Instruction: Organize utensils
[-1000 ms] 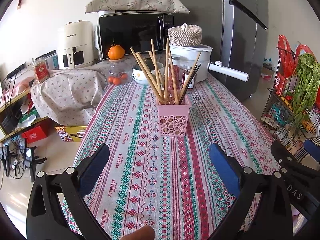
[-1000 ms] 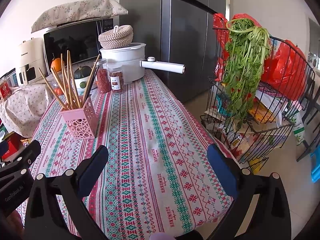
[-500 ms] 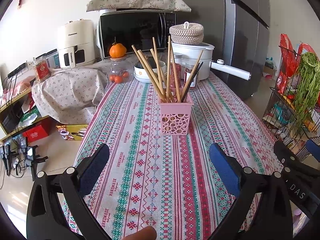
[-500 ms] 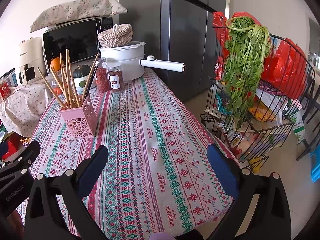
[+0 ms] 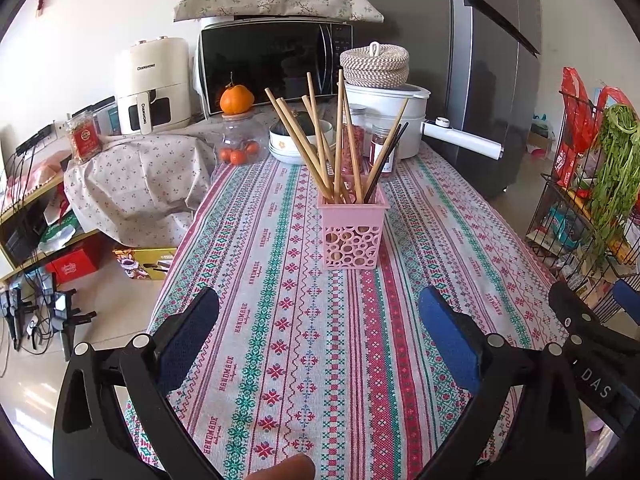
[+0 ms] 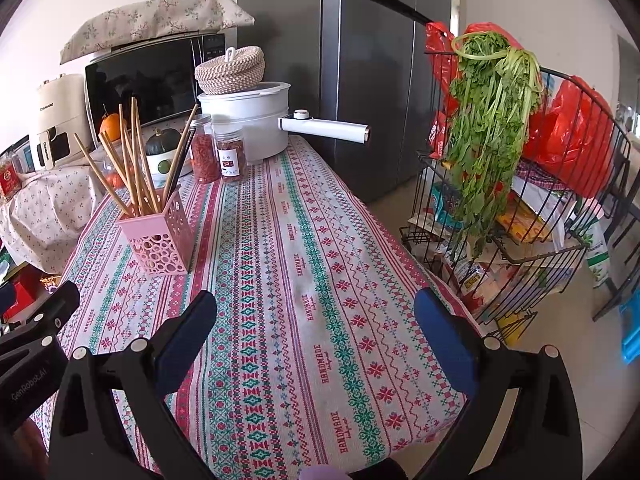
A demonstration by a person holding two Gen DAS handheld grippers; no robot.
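so, notes for you at this moment:
left gripper: your left tool hangs over the near end of the table with its blue-padded fingers spread wide and nothing between them; released.
right gripper: same story on your right, blue pads far apart above the cloth, holding nothing; released.
holder: the pink square plastic holder with round cut-outs stands upright on the striped red, green and white patterned tablecloth, straight ahead of your left tool and well apart from it; in the right wrist view it sits off to the left.
utensils: a bundle of long light wooden chopsticks stands in the holder, fanned out and leaning in different directions; a dark pair leans to the right among them.
behind the holder: two clear jars with red contents stand just beside a white electric pot with a long white handle; a woven round lidded basket rests on top of the pot.
far end: a black microwave under a floral cloth, an orange fruit on a glass jar, a cream air fryer to the left.
right of table: a black wire rack holds leafy green vegetables and red plastic bags.
thumb: a fingertip shows at the bottom edge of the left view.
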